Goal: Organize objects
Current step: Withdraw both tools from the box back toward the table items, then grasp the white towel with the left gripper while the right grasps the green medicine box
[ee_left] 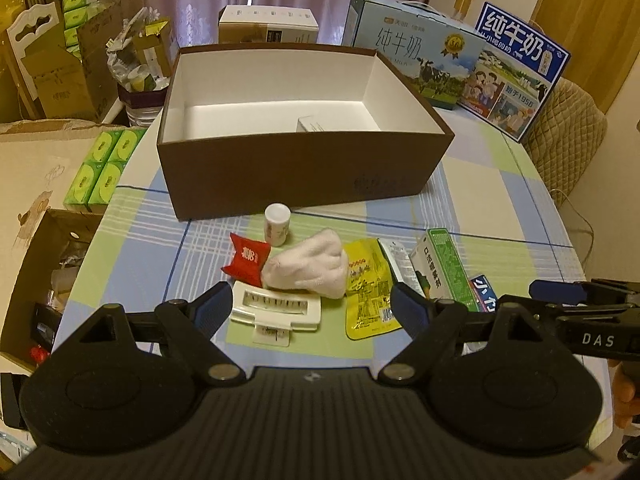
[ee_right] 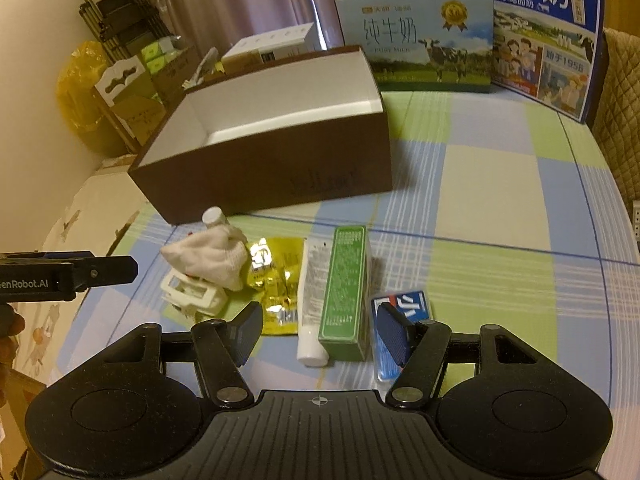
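My right gripper [ee_right: 318, 330], jaws spread and empty, is the nearer tool: the green carton [ee_right: 345, 292] lies at twelve o'clock, long axis running twelve-to-six.

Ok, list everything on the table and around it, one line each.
box: 1, brown outside, white inside, open, table middle
small white carton: 1, inside the box
bottle: 1, white, upright before the box
red packet: 1, left of the cloth
cloth: 1, white, bunched
plastic holder: 1, white, nearest
yellow packet: 1, right of the cloth
tube: 1, white
green carton: 1, lying flat
blue pack: 1, far right
milk cases: 2, blue, table's back
tissue packs: several, green, off-table left
left gripper: open
right gripper: open
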Available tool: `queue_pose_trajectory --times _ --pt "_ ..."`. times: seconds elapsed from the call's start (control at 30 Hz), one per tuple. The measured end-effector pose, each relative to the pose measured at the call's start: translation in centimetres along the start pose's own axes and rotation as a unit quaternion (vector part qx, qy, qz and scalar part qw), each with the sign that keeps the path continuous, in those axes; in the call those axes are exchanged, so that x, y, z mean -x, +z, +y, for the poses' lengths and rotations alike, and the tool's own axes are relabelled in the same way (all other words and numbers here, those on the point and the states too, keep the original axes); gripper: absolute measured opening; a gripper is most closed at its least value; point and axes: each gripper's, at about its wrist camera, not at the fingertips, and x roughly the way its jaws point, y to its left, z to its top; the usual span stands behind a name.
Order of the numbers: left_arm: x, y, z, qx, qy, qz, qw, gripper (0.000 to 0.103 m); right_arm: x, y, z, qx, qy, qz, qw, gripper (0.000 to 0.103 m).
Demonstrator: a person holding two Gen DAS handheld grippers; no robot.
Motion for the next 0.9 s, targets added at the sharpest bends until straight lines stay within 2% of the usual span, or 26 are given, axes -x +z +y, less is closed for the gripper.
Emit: queue_pose_trajectory --times 0.57,0.9 --pt "-2.2 0.0 -1.4 -0.021 -0.004 0.007 0.9998 0.083 -2.8 0.0 -0.6 -0.003 -0.015 0.028 0.999 0.061" --pt "-4.4 0.8 -1.1 -0.034 -0.012 0.019 0.9992 0.082 -5.2 1.1 -0.4 0.011 -0.03 0.034 0.999 0.06"
